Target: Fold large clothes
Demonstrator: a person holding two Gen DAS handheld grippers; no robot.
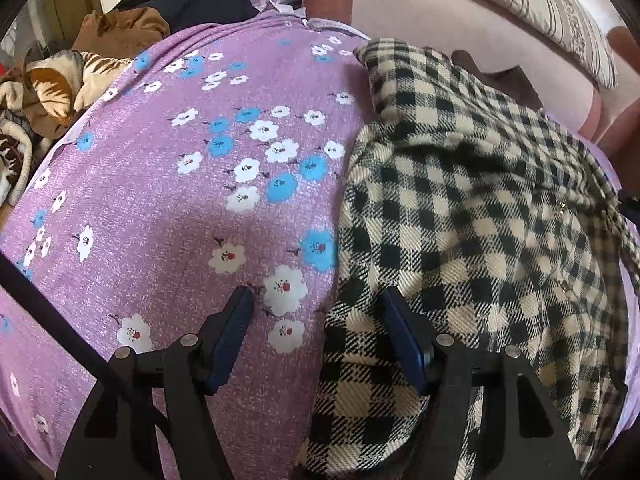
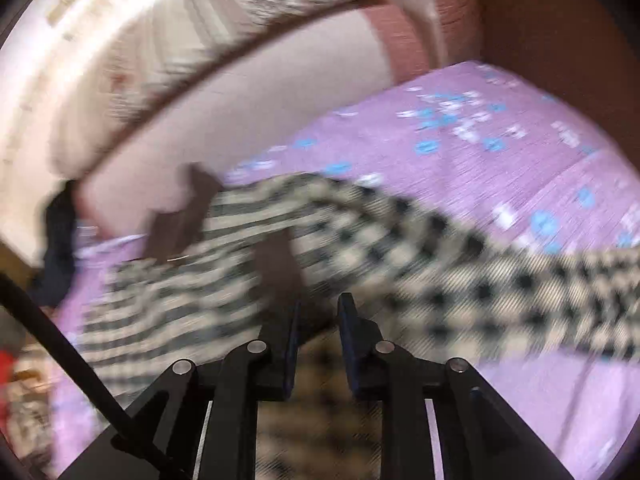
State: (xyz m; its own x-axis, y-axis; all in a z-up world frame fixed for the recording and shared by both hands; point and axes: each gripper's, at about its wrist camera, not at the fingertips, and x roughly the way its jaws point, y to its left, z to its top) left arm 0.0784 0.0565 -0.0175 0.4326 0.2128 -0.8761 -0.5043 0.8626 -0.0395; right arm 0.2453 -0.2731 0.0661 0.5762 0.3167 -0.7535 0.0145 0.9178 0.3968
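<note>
A black-and-cream checked garment (image 1: 472,216) lies rumpled on the purple floral bed sheet (image 1: 160,200). My left gripper (image 1: 316,300) is open just above the garment's left edge, one finger over the sheet, the other over the checked cloth, holding nothing. In the blurred right wrist view the same checked garment (image 2: 360,240) stretches across the sheet (image 2: 520,152). My right gripper (image 2: 318,304) is nearly shut with checked cloth between its fingers, a brown lining patch (image 2: 276,264) just ahead.
A pile of brown, tan and dark clothes (image 1: 80,64) sits at the bed's far left. A pink headboard (image 1: 440,12) and a striped pillow (image 1: 540,12) stand behind the bed. A dark item (image 2: 56,240) lies at the left in the right wrist view.
</note>
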